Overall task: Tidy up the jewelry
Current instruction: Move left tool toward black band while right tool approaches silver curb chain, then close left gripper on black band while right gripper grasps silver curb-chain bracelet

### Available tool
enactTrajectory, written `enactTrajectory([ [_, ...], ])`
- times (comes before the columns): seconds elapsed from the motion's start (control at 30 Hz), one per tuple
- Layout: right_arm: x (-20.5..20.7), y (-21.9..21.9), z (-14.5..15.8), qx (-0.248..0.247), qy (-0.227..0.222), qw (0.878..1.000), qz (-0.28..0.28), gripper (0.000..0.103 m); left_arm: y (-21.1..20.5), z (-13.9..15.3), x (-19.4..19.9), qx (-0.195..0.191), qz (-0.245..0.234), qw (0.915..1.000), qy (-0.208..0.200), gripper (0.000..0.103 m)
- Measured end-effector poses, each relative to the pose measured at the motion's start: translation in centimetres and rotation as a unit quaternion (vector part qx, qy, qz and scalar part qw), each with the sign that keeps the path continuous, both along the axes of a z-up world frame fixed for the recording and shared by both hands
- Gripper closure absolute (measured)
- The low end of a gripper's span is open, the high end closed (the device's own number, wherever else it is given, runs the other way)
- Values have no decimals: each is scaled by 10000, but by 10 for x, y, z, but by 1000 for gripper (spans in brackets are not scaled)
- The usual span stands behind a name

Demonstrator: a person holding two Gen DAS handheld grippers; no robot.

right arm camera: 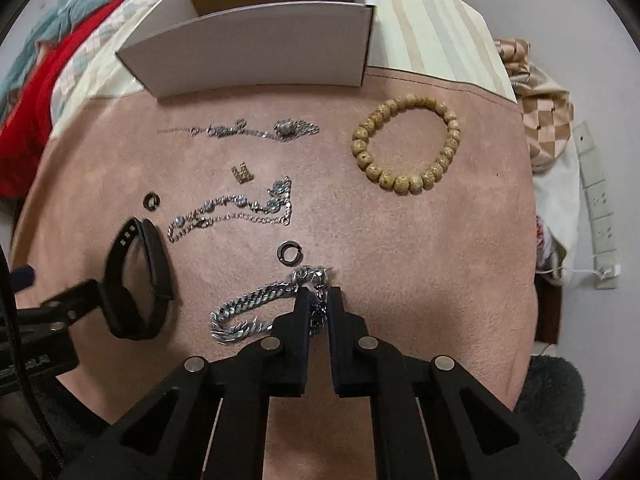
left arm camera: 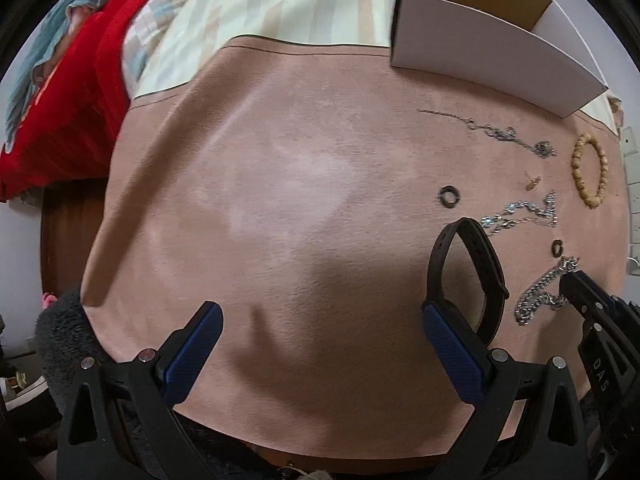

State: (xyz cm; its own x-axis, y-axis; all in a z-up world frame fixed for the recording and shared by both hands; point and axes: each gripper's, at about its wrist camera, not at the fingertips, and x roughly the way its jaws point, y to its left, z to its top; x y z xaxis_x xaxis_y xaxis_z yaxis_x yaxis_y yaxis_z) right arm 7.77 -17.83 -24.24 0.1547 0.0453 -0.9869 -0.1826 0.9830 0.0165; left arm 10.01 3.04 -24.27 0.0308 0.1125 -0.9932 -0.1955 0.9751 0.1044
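Observation:
Jewelry lies on a pink suede mat. My right gripper is shut on the thick silver curb chain, which still rests on the mat; it also shows in the left wrist view. My left gripper is open, its right finger beside the black strap bracelet, also seen in the right wrist view. A wooden bead bracelet, a blue-stone chain, a thin silver chain, two dark rings and a small gold piece lie further out.
An open white cardboard box stands at the mat's far edge on a striped cloth. Red and teal fabric lies to the left. A checkered cloth and a white power strip lie to the right.

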Motion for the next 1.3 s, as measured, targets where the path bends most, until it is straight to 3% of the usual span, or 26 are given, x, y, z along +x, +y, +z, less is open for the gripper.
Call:
enactTrajectory([
  [0.27,-4,-33,14,133,-128,9993,-328,98,-6,10,3,-764,85,9970,-58,1],
  [0.5,9,-48,36,222,-171,9983,-502,103,-31,12,10,-1019,-45,9948,-58,4],
  [0.53,9,-49,38,216,-179,9983,-511,103,-34,11,11,-1029,-61,9947,-56,9],
  [0.6,10,-51,39,217,-177,9982,-533,103,-40,2,16,-1015,-135,9947,18,40],
  [0.67,11,-53,39,214,-170,9982,-538,103,-47,-3,18,-941,-288,9951,-27,58],
  [0.7,10,-54,40,236,-167,9981,-548,103,-51,-2,17,-899,-393,9951,-140,81],
  [0.77,9,-57,40,300,-156,9977,-582,103,-56,1,18,-903,-553,9942,-205,96],
  [0.93,9,-60,52,620,-212,9958,-646,103,-59,31,17,-799,-739,9924,-579,100],
  [1.1,9,-54,85,874,-526,9933,-541,103,-59,67,18,-927,-777,9896,-778,101],
  [1.23,12,-48,115,1049,-779,9906,-410,103,-59,71,18,-1117,-755,9874,-831,101],
  [1.3,18,-44,115,1201,-571,9906,-337,103,-46,59,13,-1266,-570,9876,-732,97],
])
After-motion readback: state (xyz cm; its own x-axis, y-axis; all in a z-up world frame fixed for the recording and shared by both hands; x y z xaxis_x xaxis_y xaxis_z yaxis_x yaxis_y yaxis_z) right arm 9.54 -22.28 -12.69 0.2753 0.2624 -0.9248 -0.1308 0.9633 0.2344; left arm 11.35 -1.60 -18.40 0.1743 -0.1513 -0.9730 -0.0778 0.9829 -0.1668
